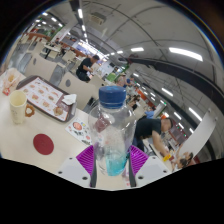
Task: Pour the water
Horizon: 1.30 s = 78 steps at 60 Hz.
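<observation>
While the fingers (pixel 111 162) sit closed on the lower body of the water bottle (pixel 111 130), their purple pads (pixel 88 158) press against it from either side, so the bottle looks carried by the grip alone. It stands upright between them, clear plastic with a blue cap (pixel 112 95) screwed on top, and its lower part shows a blue tint — whether that is water or only colour, I can't say from where I stand.

With the cap on, nothing can pour yet, I'd judge. Tipping it as it is would achieve nothing, and a smooth round bottle held low could swivel or slip in the pads once it leans over.

Beyond it the white bench (pixel 45 122) carries a dark red round coaster (pixel 42 143) off to the left, then a pale cup (pixel 18 106) — likely the target — beside a tray of printed sheets (pixel 45 96). The swing towards that cup passes over the coaster and close to the tray. Farther back, seated people (pixel 85 68) and long rows of ceiling lights fill the hall
</observation>
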Motion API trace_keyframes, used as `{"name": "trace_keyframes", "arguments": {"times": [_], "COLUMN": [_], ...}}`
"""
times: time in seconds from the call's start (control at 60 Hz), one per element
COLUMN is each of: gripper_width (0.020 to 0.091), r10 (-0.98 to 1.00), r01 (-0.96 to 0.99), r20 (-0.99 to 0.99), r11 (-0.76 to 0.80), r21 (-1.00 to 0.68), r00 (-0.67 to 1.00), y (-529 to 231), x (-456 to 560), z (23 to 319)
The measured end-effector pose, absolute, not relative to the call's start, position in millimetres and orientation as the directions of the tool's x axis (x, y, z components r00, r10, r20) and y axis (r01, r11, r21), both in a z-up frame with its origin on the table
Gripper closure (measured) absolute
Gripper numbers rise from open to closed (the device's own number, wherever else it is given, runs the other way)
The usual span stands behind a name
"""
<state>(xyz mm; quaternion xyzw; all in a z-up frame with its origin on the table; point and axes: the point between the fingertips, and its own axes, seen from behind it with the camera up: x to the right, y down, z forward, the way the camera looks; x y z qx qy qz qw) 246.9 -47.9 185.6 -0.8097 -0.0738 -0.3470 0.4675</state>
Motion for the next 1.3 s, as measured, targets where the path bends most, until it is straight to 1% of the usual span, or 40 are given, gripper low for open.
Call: {"name": "trace_keyframes", "arguments": {"times": [0.05, 0.133, 0.217, 0.333, 0.467, 0.55, 0.617, 0.683, 0.75, 0.8, 0.85, 0.967, 1.067, 1.117, 1.183, 1.283, 1.3], "gripper_width": [0.0660, 0.0664, 0.0664, 0.0664, 0.0663, 0.0664, 0.0664, 0.0666, 0.0665, 0.0666, 0.0665, 0.0664, 0.0664, 0.0662, 0.0664, 0.0662, 0.0661], "r10": [-0.162, -0.089, -0.010, 0.103, 0.185, 0.202, 0.240, 0.278, 0.275, 0.266, 0.259, 0.184, 0.112, 0.061, 0.036, 0.003, -0.004], "r01": [0.545, 0.697, 0.814, 0.893, 0.860, 0.822, 0.799, 0.799, 0.808, 0.827, 0.852, 0.890, 0.856, 0.797, 0.687, 0.472, 0.436], "r20": [0.724, 0.853, 0.946, 0.995, 0.937, 0.889, 0.865, 0.863, 0.870, 0.890, 0.921, 0.982, 0.947, 0.890, 0.764, 0.530, 0.493], "r11": [-0.555, -0.537, -0.506, -0.448, -0.376, -0.341, -0.335, -0.335, -0.333, -0.342, -0.366, -0.442, -0.469, -0.477, -0.466, -0.461, -0.461], "r21": [-0.628, -0.476, -0.285, 0.033, 0.345, 0.457, 0.500, 0.499, 0.486, 0.446, 0.374, 0.112, -0.217, -0.372, -0.557, -0.751, -0.773], "r00": [0.670, 0.514, 0.325, 0.015, -0.295, -0.410, -0.441, -0.423, -0.410, -0.370, -0.293, -0.032, 0.301, 0.452, 0.644, 0.848, 0.870], "y": [-28.9, 0.7, 28.3, 59.1, 82.2, 90.1, 90.4, 90.9, 89.6, 88.6, 85.4, 75.3, 68.6, 61.9, 59.8, 55.7, 55.2], "x": [226.0, 182.2, 141.4, 94.8, 65.1, 50.4, 52.0, 53.0, 52.2, 51.9, 52.9, 57.8, 63.3, 59.1, 62.4, 60.9, 57.3], "z": [203.6, 224.3, 233.0, 224.6, 207.1, 201.5, 190.5, 180.3, 180.5, 183.2, 189.0, 205.1, 215.6, 216.2, 212.2, 190.5, 183.4]}}
